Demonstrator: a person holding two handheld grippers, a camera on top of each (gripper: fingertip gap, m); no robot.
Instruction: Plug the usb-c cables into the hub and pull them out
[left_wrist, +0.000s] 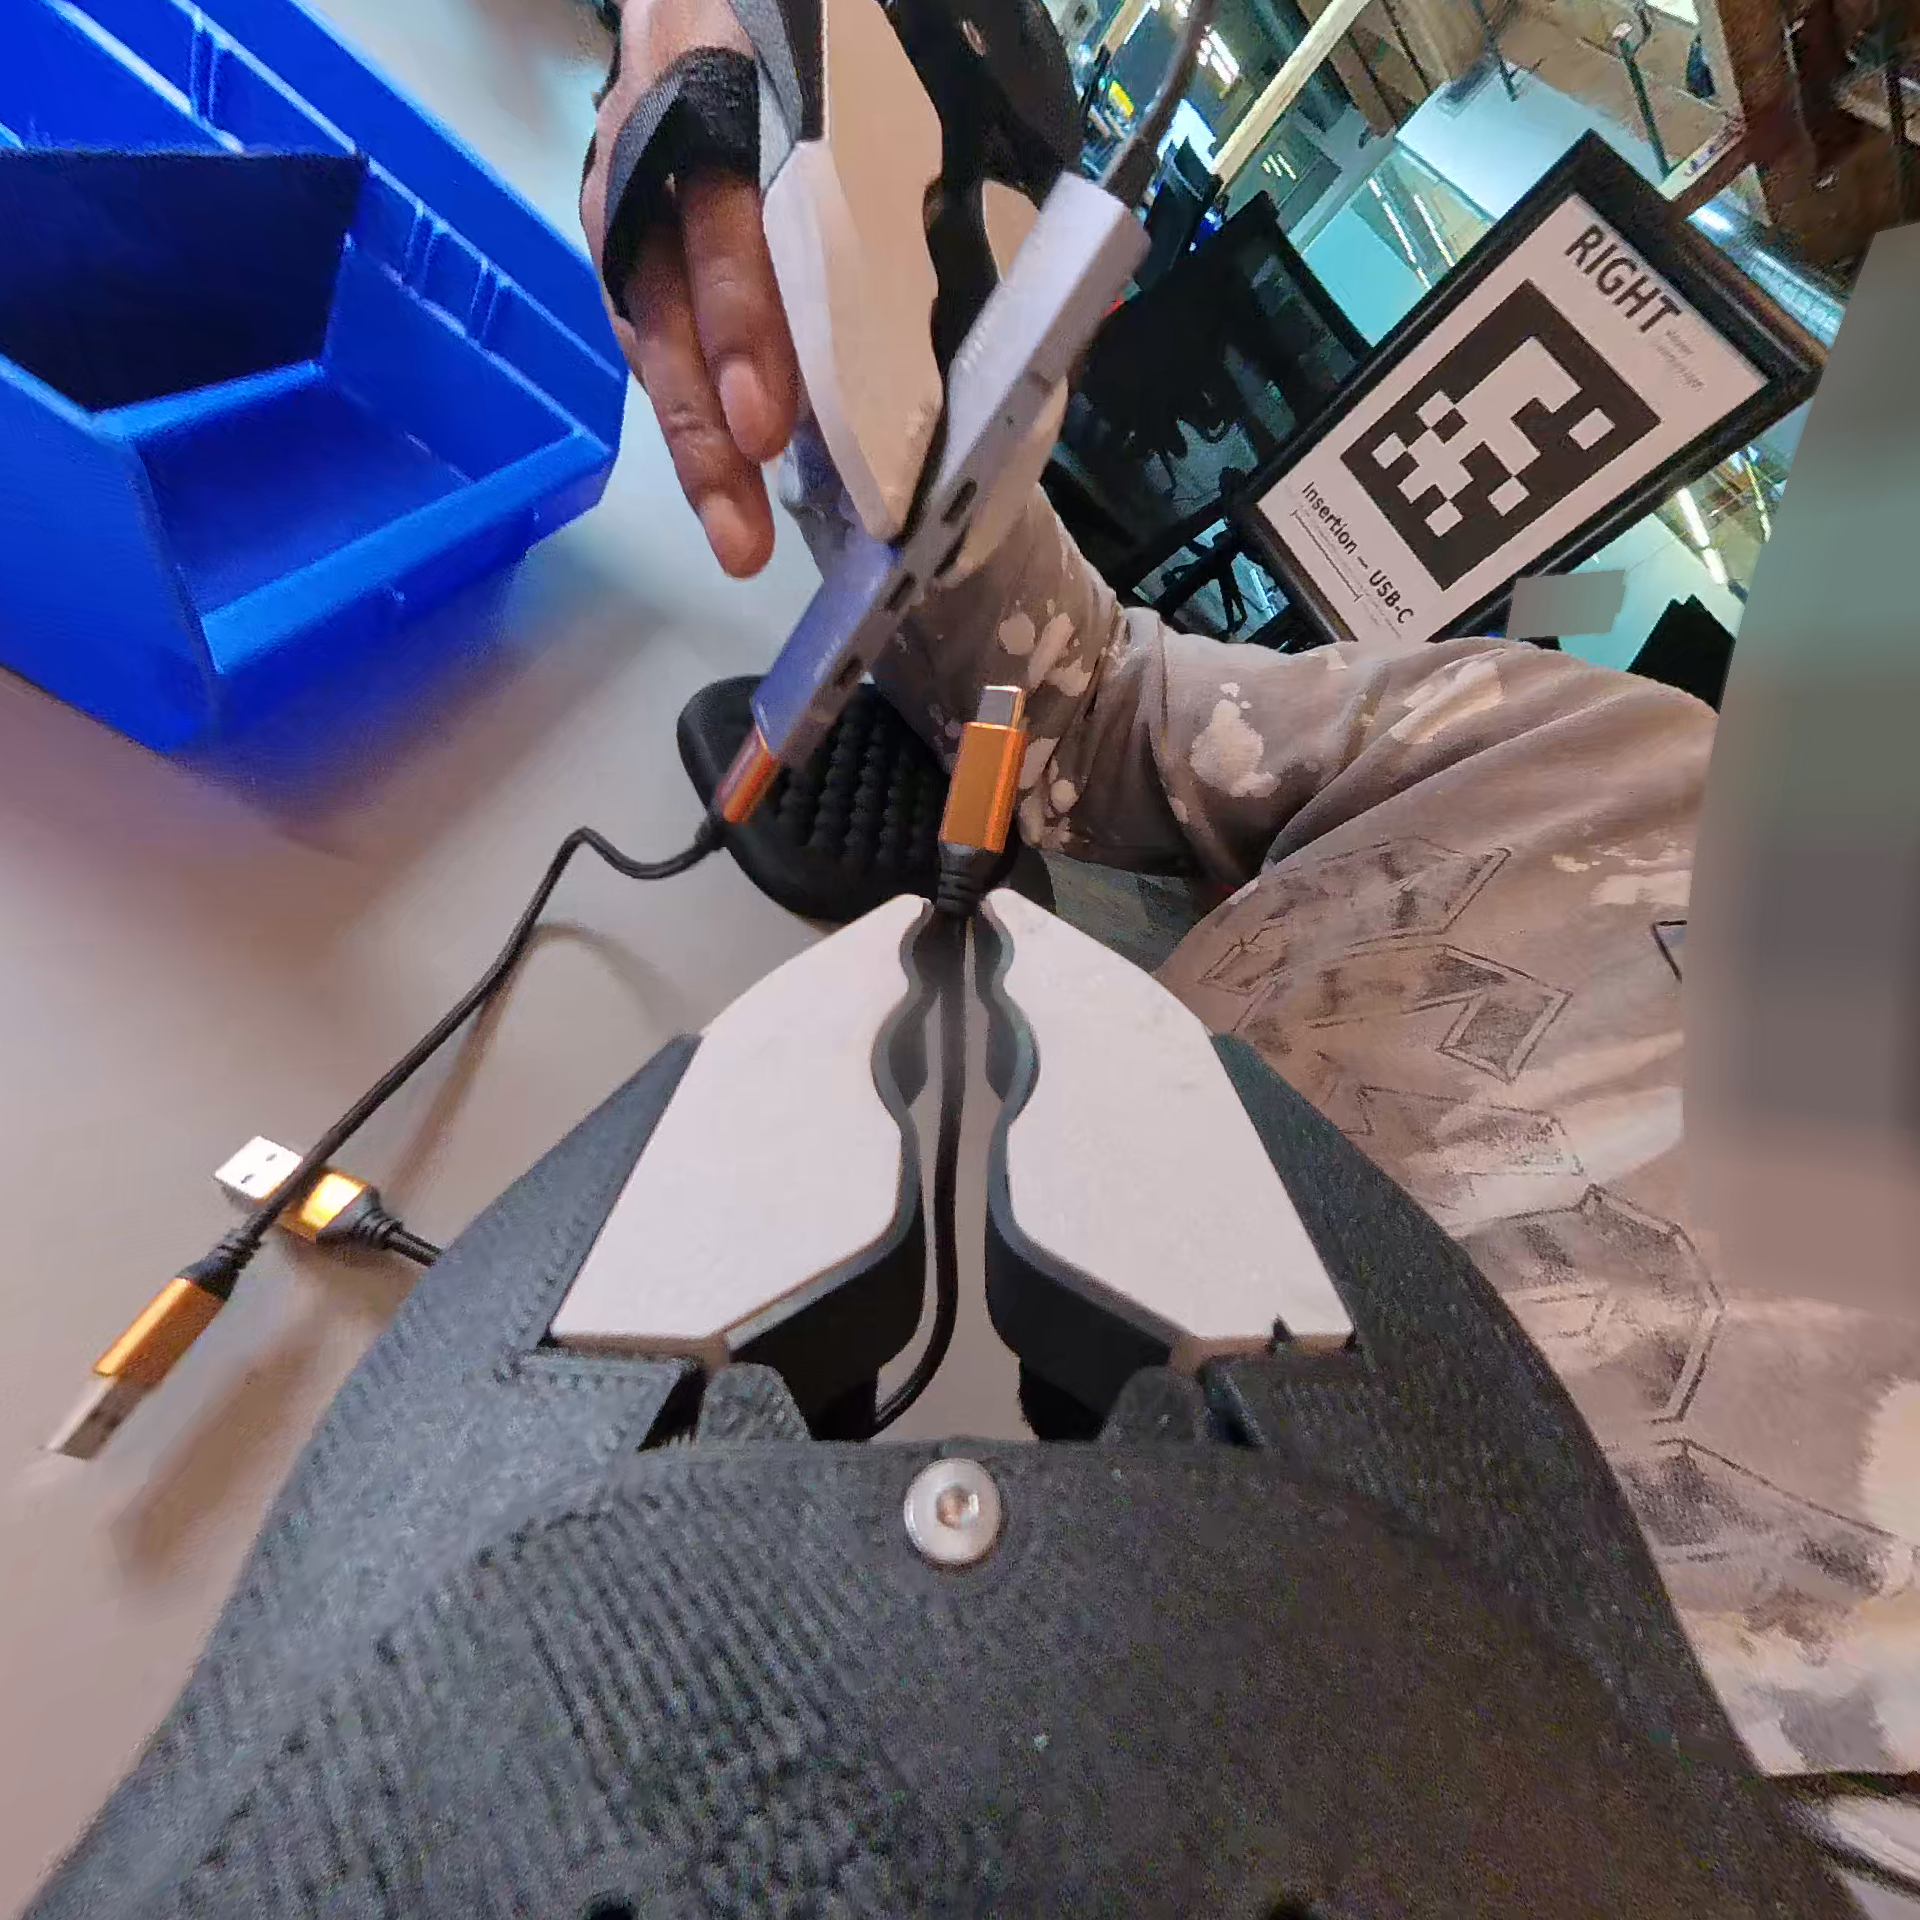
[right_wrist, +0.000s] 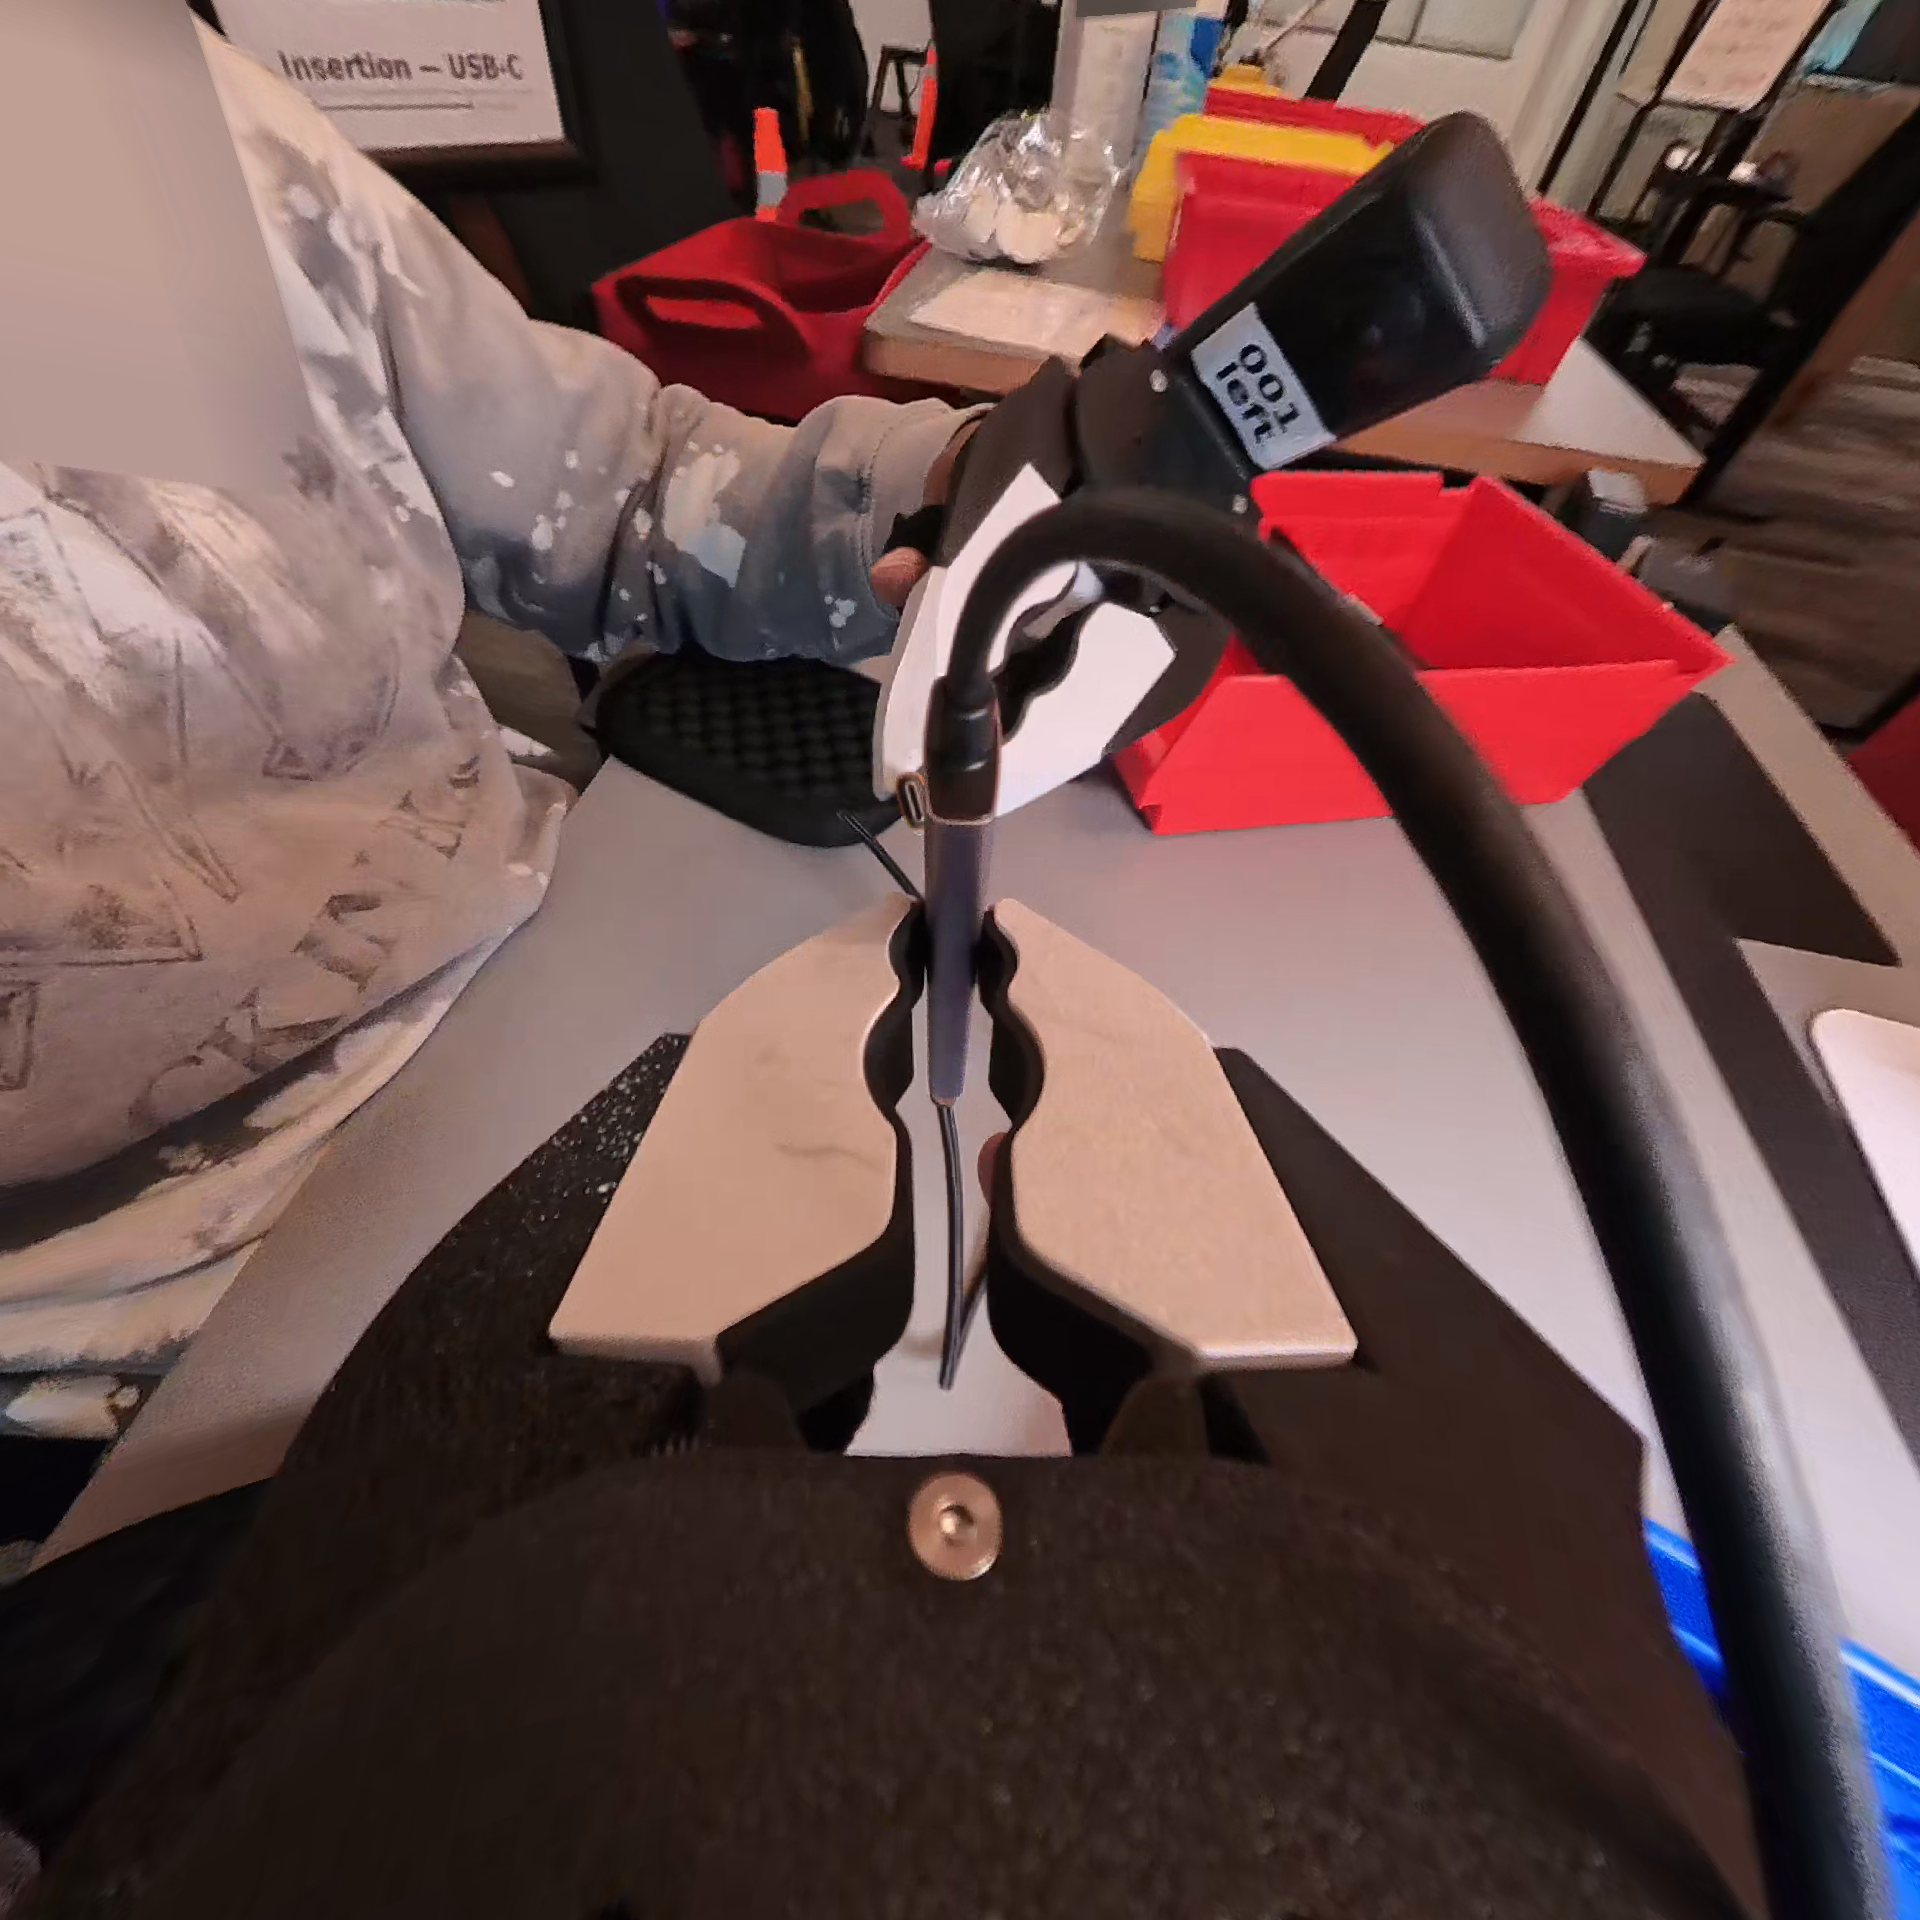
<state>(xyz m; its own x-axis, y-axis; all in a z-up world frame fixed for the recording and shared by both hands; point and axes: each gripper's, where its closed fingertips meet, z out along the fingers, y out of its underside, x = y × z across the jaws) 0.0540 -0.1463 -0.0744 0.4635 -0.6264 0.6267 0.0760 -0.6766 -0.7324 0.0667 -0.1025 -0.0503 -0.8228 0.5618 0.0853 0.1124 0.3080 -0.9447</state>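
In the left wrist view my left gripper (left_wrist: 956, 904) is shut on a black cable just below its orange USB-C plug (left_wrist: 982, 774). The plug points up, a short way below the grey hub (left_wrist: 997, 364). My right gripper (left_wrist: 914, 509) holds the hub tilted above the table. A second orange plug (left_wrist: 748, 784) sits in the hub's lower end. In the right wrist view my right gripper (right_wrist: 951, 914) is shut on the hub (right_wrist: 954, 987), seen edge-on. The hub's thick black lead (right_wrist: 1455, 727) arcs to the right. The left gripper (right_wrist: 956, 795) and its plug tip (right_wrist: 912, 800) sit just beyond.
A blue bin (left_wrist: 260, 416) stands at the left and a red bin (right_wrist: 1455, 675) at the right. Two USB-A cable ends (left_wrist: 135, 1361) (left_wrist: 281, 1184) lie on the grey table. A black mesh pad (left_wrist: 852, 831) lies under the hub. A framed marker sign (left_wrist: 1507, 416) and a person's sleeve (left_wrist: 1403, 831) are behind. About 6 centimetres separates my left fingertips from my right.
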